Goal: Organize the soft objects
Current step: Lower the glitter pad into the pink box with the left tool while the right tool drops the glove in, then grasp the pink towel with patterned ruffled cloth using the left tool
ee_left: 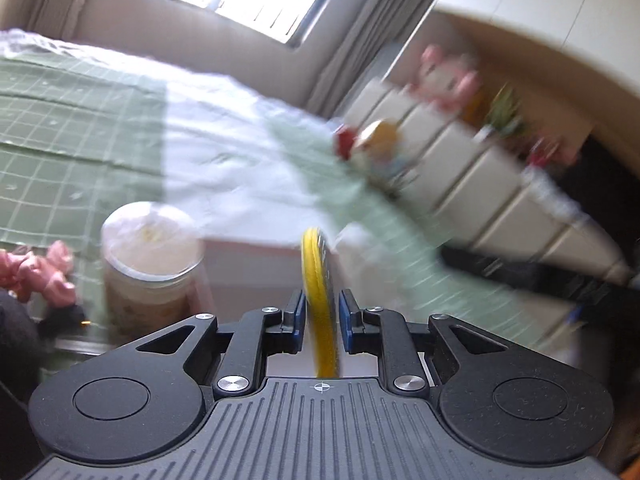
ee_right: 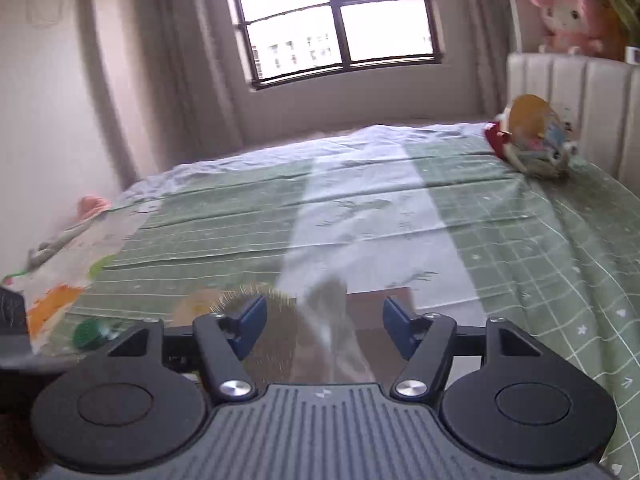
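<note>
My left gripper (ee_left: 322,302) is shut on a thin yellow-rimmed soft disc (ee_left: 316,264) that stands on edge between the blue pads (ee_left: 298,314). My right gripper (ee_right: 324,314) is open, its pads (ee_right: 252,326) wide apart. A brown furry soft thing (ee_right: 276,336) lies just below, by the left finger, and no pad presses on it. A soft doll with an orange head (ee_right: 528,136) leans at the headboard, also blurred in the left wrist view (ee_left: 376,148). A pink plush toy (ee_right: 568,16) sits on the ledge above the headboard.
The bed has a green checked cover (ee_right: 520,240) with a white band down its middle. A jar with a white lid (ee_left: 148,248) and a pink plush (ee_left: 40,272) are at the left. Colourful items (ee_right: 60,280) lie on the bed's left edge. A padded white headboard (ee_right: 580,92) stands right.
</note>
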A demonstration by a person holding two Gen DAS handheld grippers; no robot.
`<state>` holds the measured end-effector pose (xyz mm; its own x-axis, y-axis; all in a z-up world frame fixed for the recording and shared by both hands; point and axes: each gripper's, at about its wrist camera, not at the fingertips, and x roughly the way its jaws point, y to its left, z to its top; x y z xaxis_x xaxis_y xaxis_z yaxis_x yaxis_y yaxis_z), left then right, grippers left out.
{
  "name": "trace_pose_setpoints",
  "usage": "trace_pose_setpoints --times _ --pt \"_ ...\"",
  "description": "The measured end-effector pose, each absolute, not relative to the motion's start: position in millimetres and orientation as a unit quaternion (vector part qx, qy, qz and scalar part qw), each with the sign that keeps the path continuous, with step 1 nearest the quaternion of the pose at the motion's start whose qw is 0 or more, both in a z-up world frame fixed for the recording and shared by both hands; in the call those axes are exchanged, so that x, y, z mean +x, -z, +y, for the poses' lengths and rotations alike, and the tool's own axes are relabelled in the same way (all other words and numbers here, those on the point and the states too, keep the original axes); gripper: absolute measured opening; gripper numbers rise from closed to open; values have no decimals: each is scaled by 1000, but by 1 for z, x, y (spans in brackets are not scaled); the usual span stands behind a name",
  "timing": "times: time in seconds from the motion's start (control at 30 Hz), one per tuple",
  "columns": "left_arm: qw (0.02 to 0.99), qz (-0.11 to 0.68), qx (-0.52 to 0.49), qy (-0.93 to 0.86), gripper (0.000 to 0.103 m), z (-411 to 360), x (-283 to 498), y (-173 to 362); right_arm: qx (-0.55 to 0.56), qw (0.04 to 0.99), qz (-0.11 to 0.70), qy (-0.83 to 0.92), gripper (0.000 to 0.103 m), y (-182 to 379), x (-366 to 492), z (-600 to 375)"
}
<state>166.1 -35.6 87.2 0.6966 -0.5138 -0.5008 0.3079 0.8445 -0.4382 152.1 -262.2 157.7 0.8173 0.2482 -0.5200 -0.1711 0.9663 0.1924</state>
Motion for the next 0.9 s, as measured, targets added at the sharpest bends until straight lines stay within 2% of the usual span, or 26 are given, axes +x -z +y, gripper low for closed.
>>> trace_pose_setpoints --times 0.27,0.33,0.5,0.7,0.9 --pt "919 304 -130 214 20 20 125 -85 42 948 304 -84 66 -99 117 -257" --pt "929 297 -116 186 20 44 106 -90 18 951 296 -87 71 -94 100 -240" --pt "939 293 -141 112 20 124 63 -89 -35 957 268 -108 79 -89 68 -186" --pt "936 309 -164 48 20 189 25 -65 -6 941 300 -158 80 -82 61 -142" --pt "917 337 -212 -1 20 233 -2 -45 -26 923 313 -224 79 -66 26 -91"
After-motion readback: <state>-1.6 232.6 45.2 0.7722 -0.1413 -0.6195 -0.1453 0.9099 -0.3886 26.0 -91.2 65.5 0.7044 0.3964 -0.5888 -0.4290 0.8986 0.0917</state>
